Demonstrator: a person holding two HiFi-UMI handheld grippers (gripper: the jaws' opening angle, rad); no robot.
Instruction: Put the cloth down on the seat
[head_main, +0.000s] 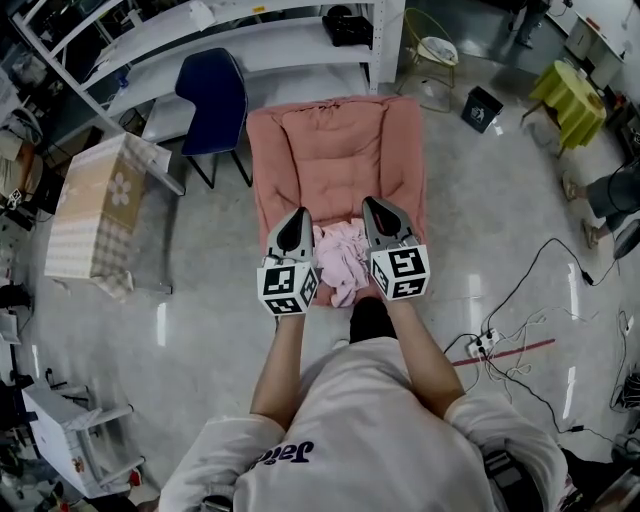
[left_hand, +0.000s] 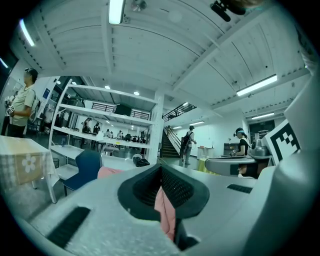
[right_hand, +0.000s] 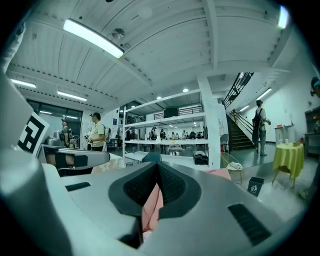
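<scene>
A crumpled pale pink cloth hangs bunched between my two grippers, over the front edge of the pink cushioned seat. My left gripper is shut on the cloth's left side. My right gripper is shut on its right side. In the left gripper view a fold of the cloth is pinched between the dark pads of the left gripper. In the right gripper view the cloth shows pinched in the right gripper. Whether the cloth touches the seat I cannot tell.
A blue chair stands left of the seat, before white shelving. A table with a checked cloth is further left. A black bin, a yellow table and floor cables lie to the right.
</scene>
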